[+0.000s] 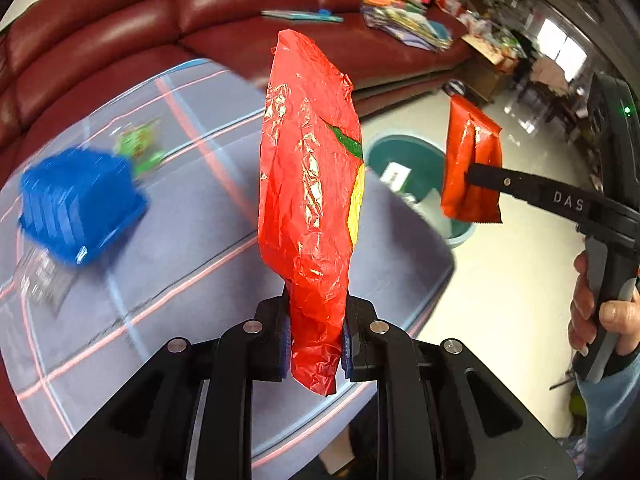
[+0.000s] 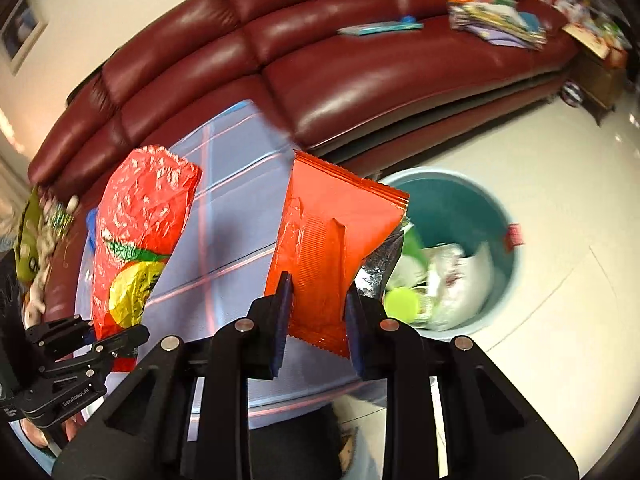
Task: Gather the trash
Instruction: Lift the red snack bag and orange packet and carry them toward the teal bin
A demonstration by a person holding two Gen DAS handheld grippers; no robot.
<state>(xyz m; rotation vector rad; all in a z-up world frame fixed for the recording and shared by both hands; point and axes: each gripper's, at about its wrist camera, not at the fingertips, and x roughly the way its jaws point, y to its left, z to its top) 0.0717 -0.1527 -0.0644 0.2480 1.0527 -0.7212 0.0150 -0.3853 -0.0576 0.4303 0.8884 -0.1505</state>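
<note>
The left gripper has its fingers set narrow, pinching the lower end of a crinkled red bag with a green and yellow print. The bag stands up from the fingers, in the air above the worktop, which wears a grey cloth with pink and blue lines.

The right gripper also has narrow fingers, clamped on the bottom of an orange packet whose silver lining shows at one torn side. A hand grips its handle.

Beyond the packet, on the pale floor beside the worktop's edge, sits a teal bin already holding white scraps and a green lid.

A blue basket rests on the worktop, blurred. A dark red sofa curves behind.
</note>
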